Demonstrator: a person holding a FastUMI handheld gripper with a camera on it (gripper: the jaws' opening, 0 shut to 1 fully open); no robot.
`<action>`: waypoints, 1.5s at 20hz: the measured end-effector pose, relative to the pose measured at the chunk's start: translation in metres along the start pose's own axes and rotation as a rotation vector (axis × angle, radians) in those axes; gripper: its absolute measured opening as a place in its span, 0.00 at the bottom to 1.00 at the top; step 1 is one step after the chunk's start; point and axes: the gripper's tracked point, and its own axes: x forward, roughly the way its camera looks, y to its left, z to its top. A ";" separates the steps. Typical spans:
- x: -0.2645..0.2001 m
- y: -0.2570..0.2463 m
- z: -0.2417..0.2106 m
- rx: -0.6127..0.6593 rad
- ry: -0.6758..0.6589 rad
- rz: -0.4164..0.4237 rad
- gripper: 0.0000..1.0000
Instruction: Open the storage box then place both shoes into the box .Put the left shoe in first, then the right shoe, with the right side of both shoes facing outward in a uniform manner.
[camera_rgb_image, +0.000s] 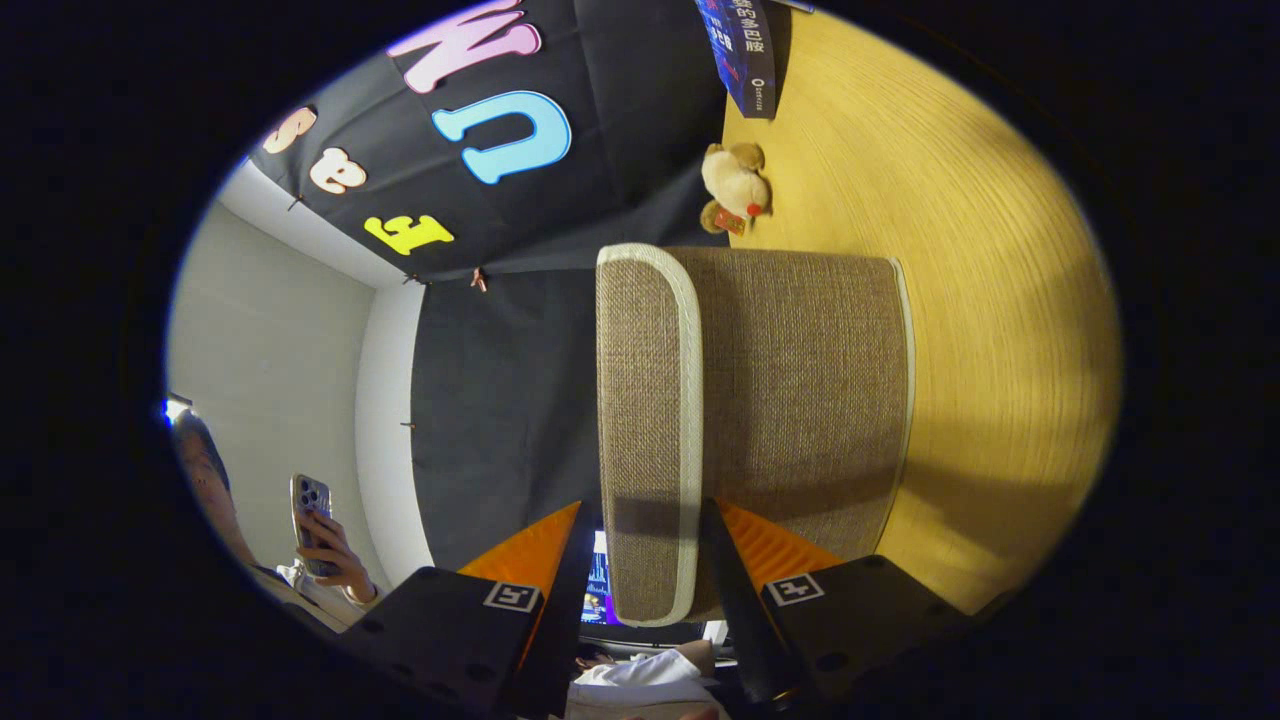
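The view is rolled on its side, so the wooden table (1010, 300) stands at the right. On it sits the storage box (800, 390), brown woven fabric with white trim. Its lid (640, 400), a thick slab with a white rim, caps the side of the box facing away from the table. My gripper (648, 505) straddles the near end of the lid. One finger lies on the lid's outer face and the other against its underside by the box wall. Both fingers press on it.
A small tan plush toy (735, 188) lies on the table beyond the box, near a dark blue carton (745, 50). A person holding a phone (310, 515) stands by the pale wall. A white sleeve (640, 680) shows between the gripper's bases.
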 end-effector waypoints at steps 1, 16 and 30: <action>0.002 0.001 0.001 -0.002 -0.010 0.008 0.67; 0.010 0.033 0.005 0.006 -0.040 0.128 0.59; 0.064 0.071 0.007 -0.025 -0.068 0.096 0.05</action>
